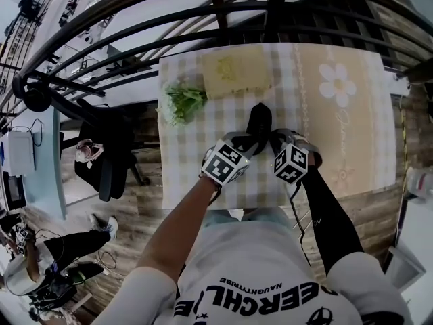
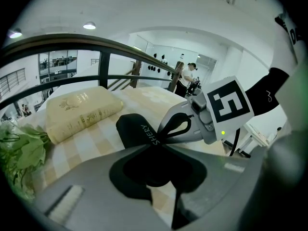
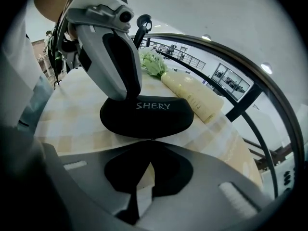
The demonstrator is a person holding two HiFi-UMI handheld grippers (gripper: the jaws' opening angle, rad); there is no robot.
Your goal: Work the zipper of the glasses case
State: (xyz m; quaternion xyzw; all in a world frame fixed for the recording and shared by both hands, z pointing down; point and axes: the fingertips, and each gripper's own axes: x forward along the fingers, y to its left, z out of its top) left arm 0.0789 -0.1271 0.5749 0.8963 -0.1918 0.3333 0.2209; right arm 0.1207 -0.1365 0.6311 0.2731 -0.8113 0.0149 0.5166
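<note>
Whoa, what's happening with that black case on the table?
A person holds a hand-held gripper in each hand and works on a black glasses case lying on the checked tablecloth. The left hand-held gripper rests its tips on one end of the case. The right hand-held gripper is shut, right at the case's near edge. The case looks closed.

Matt black glasses case [image 3: 147, 119] on a soft, checked cloth tablecloth [image 1: 196, 151].
</note>
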